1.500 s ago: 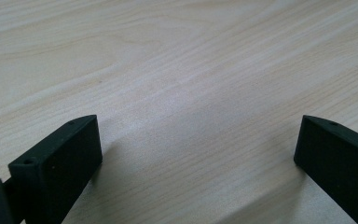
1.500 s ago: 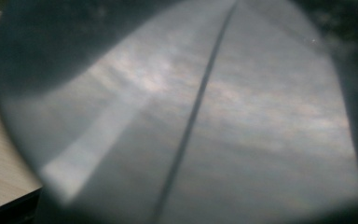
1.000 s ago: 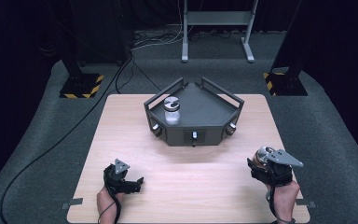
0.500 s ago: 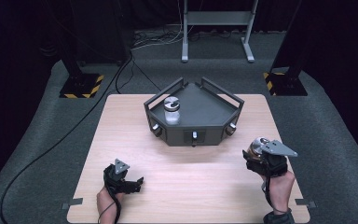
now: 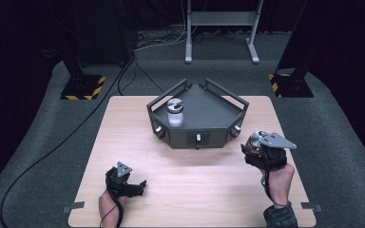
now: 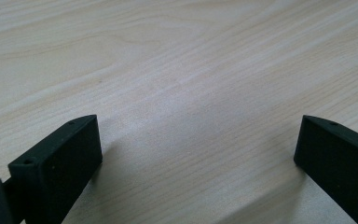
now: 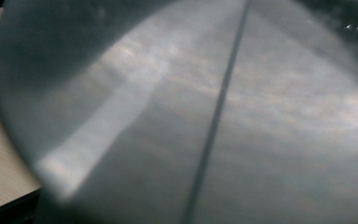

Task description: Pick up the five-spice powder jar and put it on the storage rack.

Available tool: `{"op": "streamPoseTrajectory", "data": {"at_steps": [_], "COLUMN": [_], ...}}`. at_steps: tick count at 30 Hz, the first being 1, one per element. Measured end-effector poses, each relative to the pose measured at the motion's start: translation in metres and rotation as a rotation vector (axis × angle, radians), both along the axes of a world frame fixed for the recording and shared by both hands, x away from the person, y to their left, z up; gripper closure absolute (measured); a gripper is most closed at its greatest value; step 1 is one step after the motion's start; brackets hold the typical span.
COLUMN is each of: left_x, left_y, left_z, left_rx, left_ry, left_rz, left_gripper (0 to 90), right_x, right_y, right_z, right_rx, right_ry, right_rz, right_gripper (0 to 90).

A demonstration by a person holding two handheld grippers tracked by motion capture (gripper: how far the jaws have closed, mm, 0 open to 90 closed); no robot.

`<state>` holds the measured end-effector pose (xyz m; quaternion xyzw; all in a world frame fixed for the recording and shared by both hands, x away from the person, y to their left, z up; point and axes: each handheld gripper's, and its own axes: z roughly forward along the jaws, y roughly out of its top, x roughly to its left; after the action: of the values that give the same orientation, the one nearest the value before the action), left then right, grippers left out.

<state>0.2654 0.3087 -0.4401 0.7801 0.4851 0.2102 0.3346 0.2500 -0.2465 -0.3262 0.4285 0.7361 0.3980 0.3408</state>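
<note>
While the left hand-held gripper (image 6: pixel 196 154) gapes over grained wood, the right hand-held gripper (image 5: pixel 256 142) clamps a shiny metal cylinder (image 7: pixel 205 116).

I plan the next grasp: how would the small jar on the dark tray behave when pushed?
The jar looks like clear glass, so probably rigid, slippery and breakable. It stands upright on the tray and is round, so it may tip, then roll.

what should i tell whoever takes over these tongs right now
Left tongs: open, nothing between the jaws, low over the table at its near left.
Right tongs: near the right edge, shut on a shiny metal object that blocks their own camera.
One lidded jar already stands in the left part of the dark angular tray.
Left to do, probably: carry the metal object over to the tray and set it down.
</note>
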Motion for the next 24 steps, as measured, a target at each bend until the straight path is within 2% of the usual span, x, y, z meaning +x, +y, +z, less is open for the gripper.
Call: {"op": "streamPoseTrajectory", "data": {"at_steps": [24], "left_x": [0.0], "left_y": [0.0], "left_z": [0.0], "left_rx": [0.0], "left_ry": [0.0], "left_rz": [0.0], "left_gripper": [0.7], "right_x": [0.032], "right_y": [0.019], "right_z": [0.023], "right_rx": [-0.004], "right_ry": [-0.013], "right_rz": [0.061], "right_gripper": [30.3]}}
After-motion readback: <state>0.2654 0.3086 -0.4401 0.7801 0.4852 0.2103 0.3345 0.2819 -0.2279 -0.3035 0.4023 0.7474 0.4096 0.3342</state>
